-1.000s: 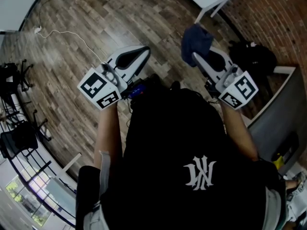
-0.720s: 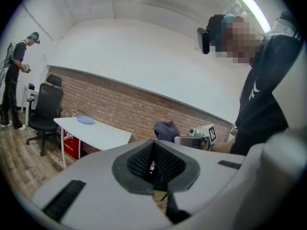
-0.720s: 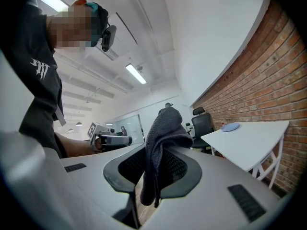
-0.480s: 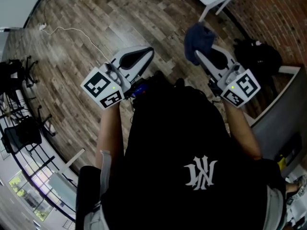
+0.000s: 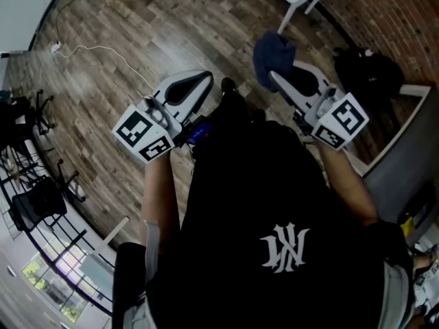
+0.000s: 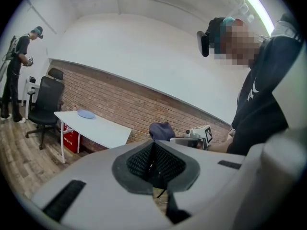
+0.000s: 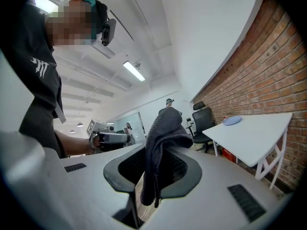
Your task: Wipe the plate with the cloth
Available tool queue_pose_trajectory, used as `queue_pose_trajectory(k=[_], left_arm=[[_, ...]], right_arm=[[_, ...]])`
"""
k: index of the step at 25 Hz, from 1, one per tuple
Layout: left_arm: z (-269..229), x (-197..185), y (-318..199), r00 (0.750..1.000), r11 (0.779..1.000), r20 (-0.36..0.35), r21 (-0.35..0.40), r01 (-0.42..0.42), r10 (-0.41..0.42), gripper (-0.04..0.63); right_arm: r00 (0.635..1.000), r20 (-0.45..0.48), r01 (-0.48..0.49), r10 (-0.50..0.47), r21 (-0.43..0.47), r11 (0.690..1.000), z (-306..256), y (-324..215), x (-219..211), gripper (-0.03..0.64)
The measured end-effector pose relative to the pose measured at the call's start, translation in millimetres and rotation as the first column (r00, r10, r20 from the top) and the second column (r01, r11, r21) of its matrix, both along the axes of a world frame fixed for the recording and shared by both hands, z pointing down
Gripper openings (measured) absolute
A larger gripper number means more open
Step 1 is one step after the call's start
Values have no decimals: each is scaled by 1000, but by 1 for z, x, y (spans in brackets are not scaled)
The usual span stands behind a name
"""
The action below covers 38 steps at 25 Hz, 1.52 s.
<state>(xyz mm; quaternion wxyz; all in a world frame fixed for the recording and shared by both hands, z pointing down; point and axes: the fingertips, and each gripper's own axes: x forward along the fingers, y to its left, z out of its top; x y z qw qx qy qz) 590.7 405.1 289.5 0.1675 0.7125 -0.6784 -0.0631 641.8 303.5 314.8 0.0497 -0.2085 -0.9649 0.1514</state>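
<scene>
A dark blue cloth hangs bunched from my right gripper, which is shut on it; in the head view the cloth sticks up from the right gripper. The left gripper is shut with nothing between its pads and is held level at the left. A small blue plate lies on a white table by the brick wall, well ahead of both grippers. In the right gripper view the plate lies on the table at the right.
A black office chair and a red box stand by the table. A person stands far off at the left. A black bag lies on the wooden floor at the right, and a white cable runs across it.
Both grippers keep their places and grips; only the head view has shifted a little.
</scene>
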Motion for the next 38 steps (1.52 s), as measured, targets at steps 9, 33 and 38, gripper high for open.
queue_pose_trajectory(k=[9,33,38], left_arm=[[-2,-53,-28,999,998,6,40,-46,46,2],[20,-272,-75,985,996,-163,71,-52,63,2],[55,-326,-121,988,999,-155,42,-16,22,2]], right_arm=[[998,-16,-59,59,35,998,4,-24,-42,84],[964,-149,-209,220,82,974,23,-113,-231,84],[971,-145,-183,190,63,981,57,-166,-288,84]])
